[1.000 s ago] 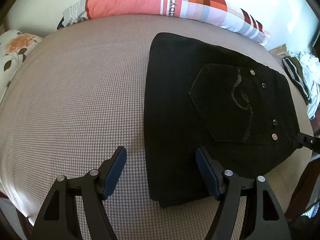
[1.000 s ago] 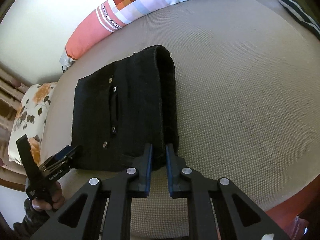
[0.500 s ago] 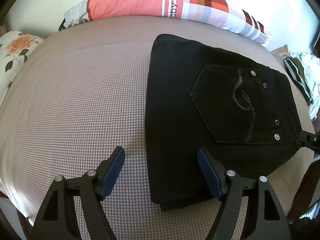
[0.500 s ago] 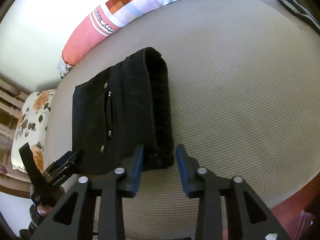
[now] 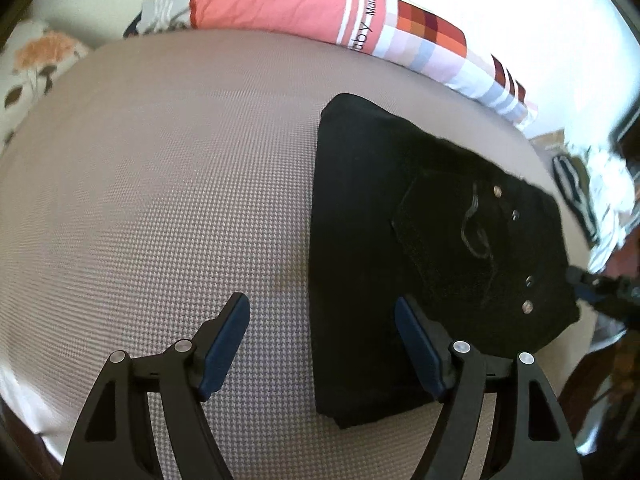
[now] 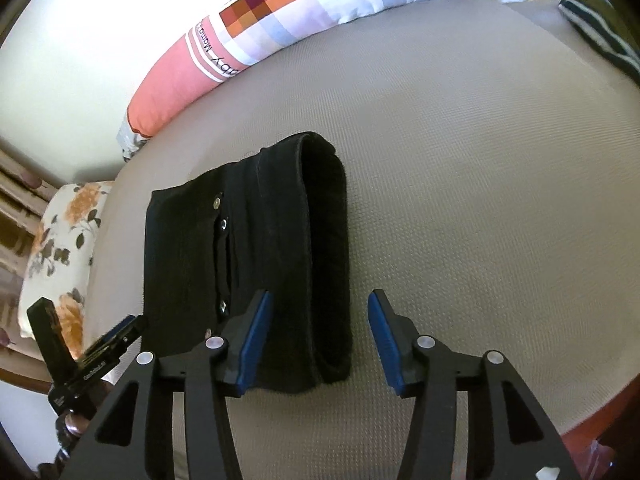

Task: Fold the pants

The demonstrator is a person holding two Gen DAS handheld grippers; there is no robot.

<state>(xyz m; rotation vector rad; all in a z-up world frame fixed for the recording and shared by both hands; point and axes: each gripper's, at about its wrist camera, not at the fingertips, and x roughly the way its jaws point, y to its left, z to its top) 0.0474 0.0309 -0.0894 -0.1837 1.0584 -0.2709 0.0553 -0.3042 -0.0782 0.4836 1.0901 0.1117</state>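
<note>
Black pants (image 5: 400,248) lie folded into a compact rectangle on the beige bed (image 5: 160,200), back pocket with rivets facing up. My left gripper (image 5: 322,344) is open and empty, just above the near left edge of the pants. In the right wrist view the pants (image 6: 264,248) show a thick rolled fold on their right side. My right gripper (image 6: 318,340) is open and empty, its fingers straddling the near end of that fold without touching it. The left gripper also shows at the lower left of the right wrist view (image 6: 116,340).
A long pink and checked bolster (image 5: 320,16) lies along the wall behind the pants. A floral pillow (image 6: 60,256) sits at the bed's left end. Striped clothes (image 5: 572,196) lie at the right end. The bed's wooden edge (image 6: 600,420) is close in front.
My right gripper let go of the pants' fold, opened wide and pulled back a little. My left gripper stayed open and shifted slightly left.
</note>
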